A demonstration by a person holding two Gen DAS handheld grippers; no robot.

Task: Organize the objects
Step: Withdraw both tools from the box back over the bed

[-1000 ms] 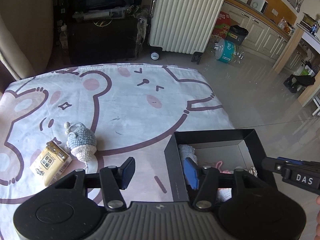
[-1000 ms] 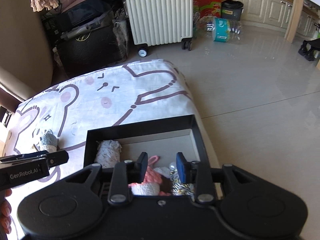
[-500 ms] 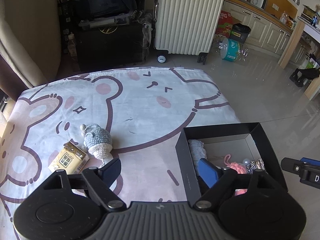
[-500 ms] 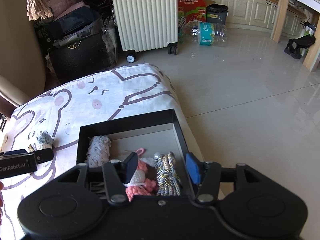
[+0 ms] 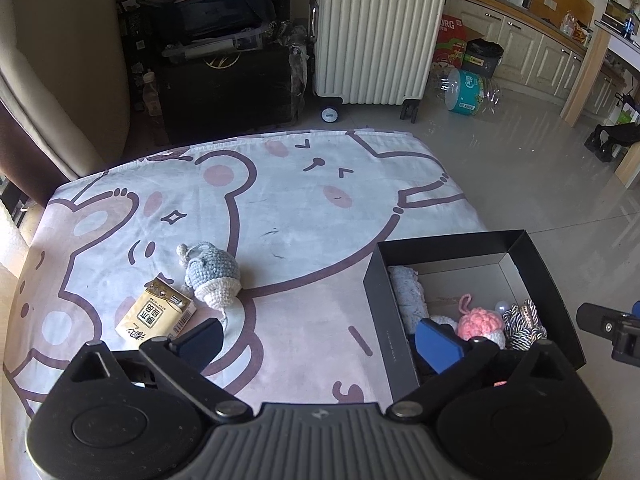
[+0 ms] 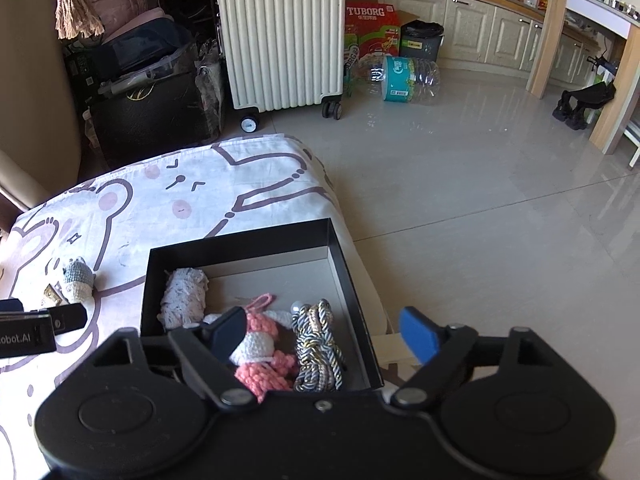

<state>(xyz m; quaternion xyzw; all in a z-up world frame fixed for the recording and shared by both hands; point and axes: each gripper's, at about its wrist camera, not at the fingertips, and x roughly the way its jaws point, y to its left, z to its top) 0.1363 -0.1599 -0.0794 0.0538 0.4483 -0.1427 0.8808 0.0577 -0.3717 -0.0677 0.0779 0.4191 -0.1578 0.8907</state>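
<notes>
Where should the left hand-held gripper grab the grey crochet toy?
Probably across the grey crochet toy's rounded grey body, from above. It lies on its side on the bedsheet; avoid the cream end, which sits close to the yellow carton.

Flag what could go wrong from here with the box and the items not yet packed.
The black box sits at the table's edge by the floor; a nudge from the open right gripper could tip it off. The grey crochet toy touches the small carton, so the open left gripper might catch both.
</notes>
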